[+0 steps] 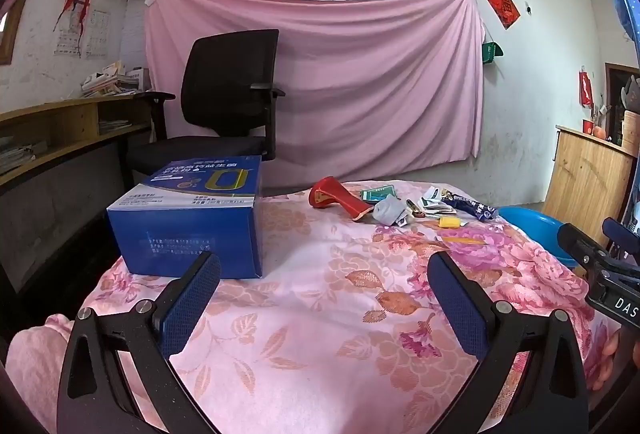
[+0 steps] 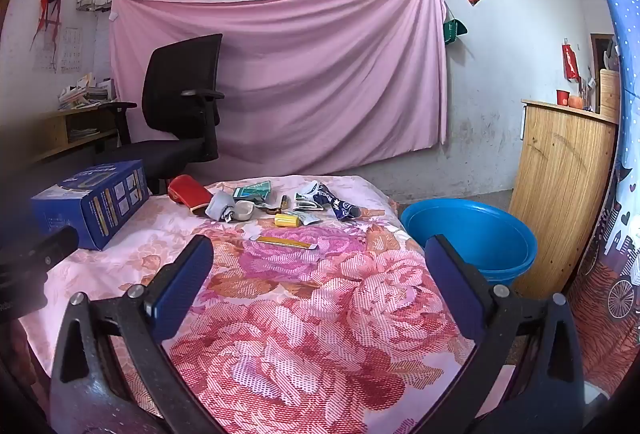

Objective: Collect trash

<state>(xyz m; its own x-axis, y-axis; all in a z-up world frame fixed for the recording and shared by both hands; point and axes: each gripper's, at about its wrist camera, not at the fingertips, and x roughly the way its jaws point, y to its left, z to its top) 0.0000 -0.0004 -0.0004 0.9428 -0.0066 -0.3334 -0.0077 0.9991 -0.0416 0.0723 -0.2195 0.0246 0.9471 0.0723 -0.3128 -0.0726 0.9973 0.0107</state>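
Left gripper: blue-padded fingers spread to full width, nothing between them, hovering over near part of table covered in pink floral cloth. Right gripper: same, jaws wide apart and empty, pads above the cloth's large red flower print.

Beyond fingertips, toward middle of table: flat yellow sachet with white ends, lying alone. Further on, along far edge: loose pile of trash. In pile, left to right: crumpled red and orange wrapper, grey crushed paper cup, small white cup, green and white flat carton, small yellow roll-shaped packet, torn white wrappers, twisted dark blue printed wrapper. Pieces mostly touching or overlapping; finer detail too small to tell.

Left edge of table: large blue cardboard box with yellow and white print, closed, standing flat on the cloth.

Off right edge of table, lower down: round bright blue plastic basin; contents not visible.

Behind table: black mesh office chair, pink sheet hung on wall.
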